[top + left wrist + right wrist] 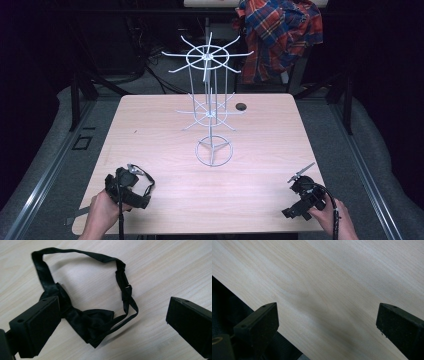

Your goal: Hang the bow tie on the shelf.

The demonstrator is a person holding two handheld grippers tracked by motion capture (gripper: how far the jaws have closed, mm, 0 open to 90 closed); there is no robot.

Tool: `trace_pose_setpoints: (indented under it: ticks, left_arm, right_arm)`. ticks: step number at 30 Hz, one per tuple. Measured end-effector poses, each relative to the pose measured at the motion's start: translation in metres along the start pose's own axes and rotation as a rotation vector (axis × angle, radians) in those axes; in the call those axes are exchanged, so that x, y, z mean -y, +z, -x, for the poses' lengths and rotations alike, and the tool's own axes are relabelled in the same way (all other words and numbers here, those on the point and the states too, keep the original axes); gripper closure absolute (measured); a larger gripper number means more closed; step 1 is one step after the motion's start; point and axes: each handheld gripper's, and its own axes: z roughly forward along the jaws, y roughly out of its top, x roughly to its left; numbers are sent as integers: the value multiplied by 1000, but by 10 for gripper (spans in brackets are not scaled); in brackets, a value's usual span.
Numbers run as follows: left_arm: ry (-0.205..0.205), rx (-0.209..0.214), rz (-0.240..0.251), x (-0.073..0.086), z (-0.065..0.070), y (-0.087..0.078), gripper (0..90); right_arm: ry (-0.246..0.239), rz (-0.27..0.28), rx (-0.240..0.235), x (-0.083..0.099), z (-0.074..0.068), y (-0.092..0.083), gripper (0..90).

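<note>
High view, left to right: left gripper (pixel 131 176) at the near-left corner of the table (pixel 150 125), held in a hand (pixel 102 212), poised over a black bow tie (pixel 141 175) lying flat on the wood. Seen in the left gripper view with jaws spread wide, nothing between them; bow tie (pixel 92 323) directly ahead, knot nearer the left jaw, strap (pixel 75 252) looped away in an open ring with its adjuster clasp (pixel 127 287) on the far right side. Mid-table: white wire display stand (pixel 210 100), upright on a ring base, two tiers of radiating hooks. Beyond it a small dark hole (pixel 241 106) in the tabletop, and past the table's far edge a plaid shirt (pixel 280 35) draped over something. Near-right corner: right gripper (pixel 299 176), jaws likewise wide apart and empty in the right gripper view, bare wood (pixel 324 290) ahead and the table's edge close at lower left.

Likely risks, judged from this layout: closing on the slippery satin knot off-centre and pinching only one wing, letting the tie slide out on the lift; catching just the thin strap, so the bow dangles and swings; snagging the loop on a lower hook while aiming for another; nudging the light stand and tipping it.
</note>
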Motion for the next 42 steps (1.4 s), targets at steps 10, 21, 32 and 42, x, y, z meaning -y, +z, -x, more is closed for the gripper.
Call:
trace_pose_setpoints:
  ticks: [10,21,32,42]
  left_arm:
    - [39,-1,-62,-10,4,13,0]
    - [101,34,-104,-9,6,18,421]
    - [102,25,-128,-8,8,21,669]
    - [103,41,-144,-8,6,21,812]
  right_arm:
    - [4,-3,3,0,0,0,40]
    - [-13,-24,17,0,1,-1,42]
    - [13,9,6,1,-1,2,43]
    - [4,-6,10,1,0,1,44]
